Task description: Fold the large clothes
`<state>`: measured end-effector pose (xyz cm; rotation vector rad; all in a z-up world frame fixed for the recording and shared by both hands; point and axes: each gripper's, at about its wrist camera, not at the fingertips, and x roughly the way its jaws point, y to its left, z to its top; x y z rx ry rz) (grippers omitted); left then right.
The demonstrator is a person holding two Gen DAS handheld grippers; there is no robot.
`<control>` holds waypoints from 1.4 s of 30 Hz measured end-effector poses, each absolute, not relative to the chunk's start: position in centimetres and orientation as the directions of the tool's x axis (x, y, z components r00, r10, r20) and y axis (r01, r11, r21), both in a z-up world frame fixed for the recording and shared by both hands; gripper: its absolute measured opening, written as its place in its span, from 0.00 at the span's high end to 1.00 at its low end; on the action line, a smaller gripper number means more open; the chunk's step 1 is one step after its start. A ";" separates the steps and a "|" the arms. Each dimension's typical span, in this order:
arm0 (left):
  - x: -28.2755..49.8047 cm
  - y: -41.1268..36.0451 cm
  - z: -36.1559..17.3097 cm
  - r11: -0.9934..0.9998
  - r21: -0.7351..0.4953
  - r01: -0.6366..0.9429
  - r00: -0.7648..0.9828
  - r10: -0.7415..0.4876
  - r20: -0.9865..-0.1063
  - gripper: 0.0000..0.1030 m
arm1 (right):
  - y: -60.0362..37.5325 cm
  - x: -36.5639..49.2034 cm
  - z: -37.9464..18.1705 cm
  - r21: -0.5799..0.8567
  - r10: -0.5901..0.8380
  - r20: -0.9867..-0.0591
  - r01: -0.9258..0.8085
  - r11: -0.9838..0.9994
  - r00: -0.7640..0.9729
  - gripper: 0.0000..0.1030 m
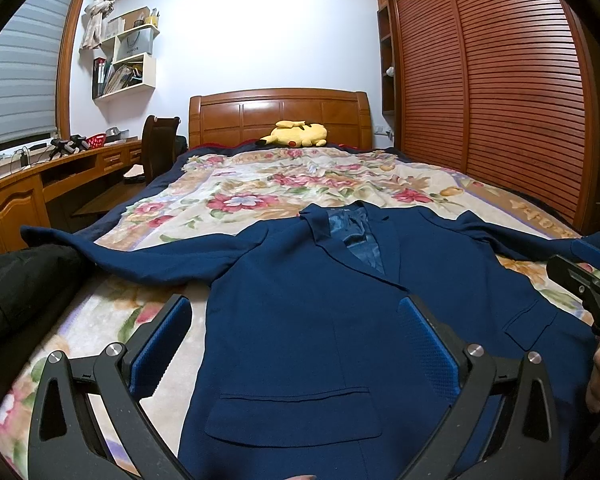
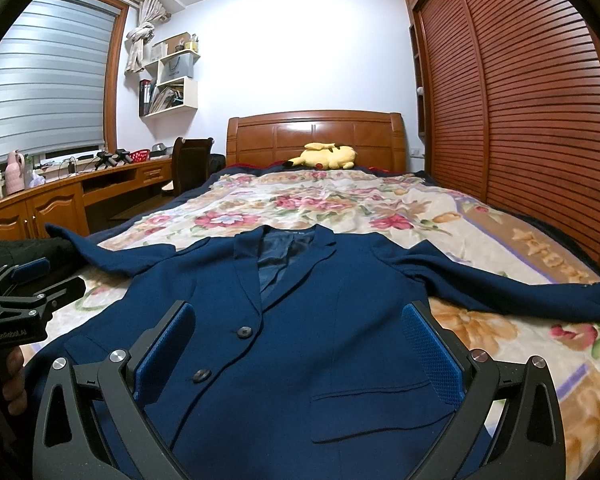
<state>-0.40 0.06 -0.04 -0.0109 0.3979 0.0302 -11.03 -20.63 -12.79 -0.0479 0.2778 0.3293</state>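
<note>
Left wrist view shows the left gripper with its two blue-padded fingers spread wide, gripping nothing, low over one navy jacket that lies face up and flat on the flowered blanket, both sleeves stretched sideways. Right wrist view shows the right gripper likewise spread wide and empty above the same jacket, between its two black buttons and one flap pocket. Each gripper also appears at the edge of the other's view. One black garment lies near the jacket's left sleeve. Farther off, one yellow plush toy rests against the wooden headboard. One chair stands at the desk; slatted wardrobe doors line the right.
</note>
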 end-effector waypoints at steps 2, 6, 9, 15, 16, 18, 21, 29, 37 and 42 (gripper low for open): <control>-0.4 0.3 0.0 0.999 -0.001 -0.033 0.919 0.030 -0.393 0.00 | -20.6 -10.9 -12.8 -0.002 0.315 -0.280 -0.329 0.944 0.907 0.00; -0.4 1.8 0.0 0.999 -0.003 -0.050 0.908 0.044 -0.418 0.00 | -20.7 -10.7 -12.8 -0.003 0.320 -0.290 -0.335 0.942 0.902 0.00; -0.4 2.9 -0.3 0.998 0.002 -0.066 0.893 0.060 -0.445 0.00 | -20.7 -10.4 -12.8 -0.002 0.327 -0.304 -0.344 0.939 0.894 0.00; -0.6 4.8 -0.2 0.996 0.009 -0.092 0.882 0.086 -0.463 0.00 | -19.9 -10.1 -12.5 0.000 0.359 -0.332 -0.380 0.925 0.872 0.00; -0.6 5.0 -0.2 0.995 0.010 -0.097 0.881 0.090 -0.465 0.00 | -19.7 -10.0 -12.4 -0.004 0.362 -0.334 -0.386 0.923 0.870 0.00; -0.5 5.5 -0.2 0.994 0.013 -0.105 0.878 0.099 -0.469 0.00 | -19.3 -10.0 -12.1 -0.015 0.370 -0.335 -0.398 0.917 0.867 0.00; -0.4 5.8 -0.5 0.993 0.040 -0.114 0.869 0.119 -0.480 0.00 | -18.6 -9.8 -11.7 -0.030 0.387 -0.340 -0.421 0.907 0.857 0.00; 0.0 8.4 -0.7 0.989 0.052 -0.139 0.854 0.146 -0.499 0.00 | -16.8 -7.8 -11.5 -0.063 0.404 -0.375 -0.458 0.887 0.834 0.00; 1.8 11.9 0.1 0.982 0.088 -0.164 0.838 0.186 -0.513 0.00 | -14.3 -5.7 -11.1 -0.096 0.421 -0.393 -0.492 0.866 0.818 0.00; 3.7 14.8 0.4 0.984 0.067 -0.167 0.821 0.176 -0.542 0.00 | -12.8 -4.2 -10.4 -0.102 0.440 -0.394 -0.514 0.852 0.807 0.00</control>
